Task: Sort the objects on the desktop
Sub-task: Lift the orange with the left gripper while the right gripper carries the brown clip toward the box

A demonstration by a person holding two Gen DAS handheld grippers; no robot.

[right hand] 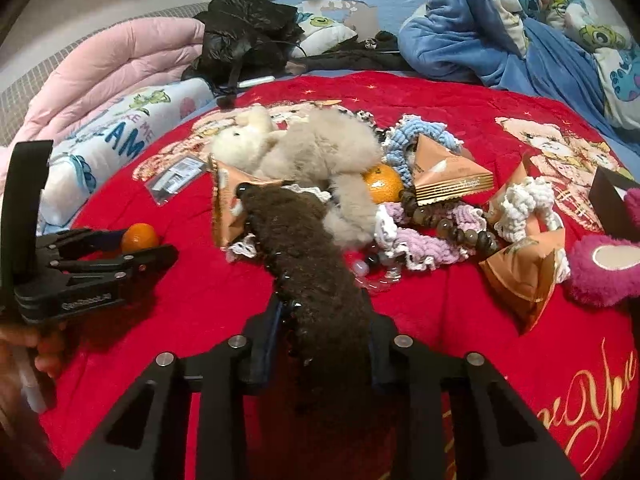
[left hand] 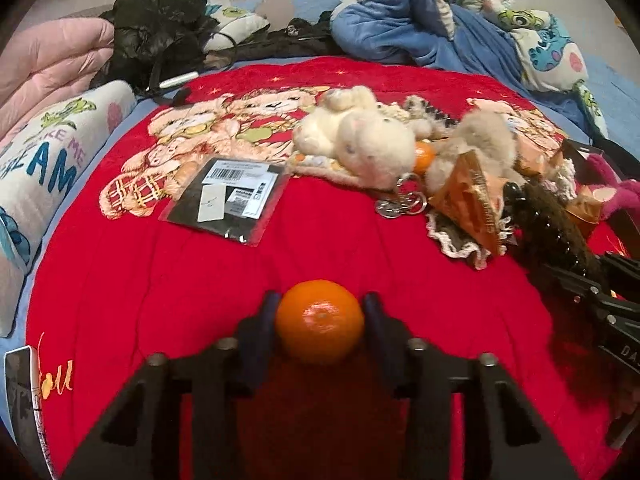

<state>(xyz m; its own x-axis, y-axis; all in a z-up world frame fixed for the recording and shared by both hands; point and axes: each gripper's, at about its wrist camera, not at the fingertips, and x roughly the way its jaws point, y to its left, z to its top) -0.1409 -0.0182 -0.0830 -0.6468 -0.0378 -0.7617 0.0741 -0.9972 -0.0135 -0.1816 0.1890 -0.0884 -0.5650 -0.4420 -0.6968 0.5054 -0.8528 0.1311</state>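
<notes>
Tangerine (left hand: 320, 326) sits pinched crosswise in the left claw (left hand: 320, 320), low over the near left of the red blanket (left hand: 160, 272), while the right claw (right hand: 326, 328) clamps the near end of a brown furry clip (right hand: 308, 248) whose length runs away toward the far pile.

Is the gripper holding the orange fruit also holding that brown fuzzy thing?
No. The left gripper pinches only the orange fruit; the brown fuzzy clip sits between the right gripper fingers.

Home bedroom: red teddy-bear blanket (left hand: 224, 264) over bed, pink quilt (right hand: 120, 60), cartoon pillow (left hand: 48, 148), rumpled blue bedding (right hand: 500, 32)
</notes>
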